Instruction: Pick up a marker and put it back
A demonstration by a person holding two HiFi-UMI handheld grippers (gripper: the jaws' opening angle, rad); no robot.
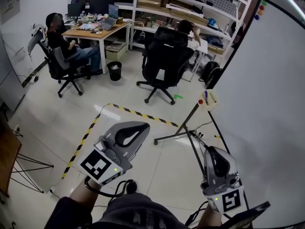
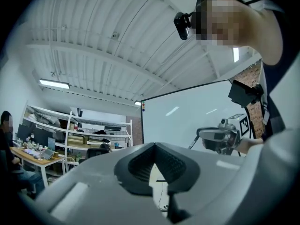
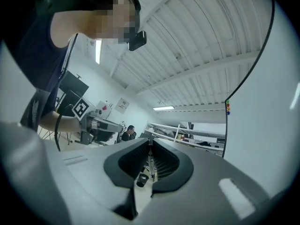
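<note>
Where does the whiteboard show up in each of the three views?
Head view: the whiteboard fills the right side, leaning across the frame.
Left gripper view: the whiteboard is centre right, under the ceiling.
Right gripper view: the whiteboard runs along the right edge.
Shared landmark: the coloured magnets at the board's top corner, also seen at and.

No legible text or numbers, wall poster [image 3: 123,105] too small to read
</note>
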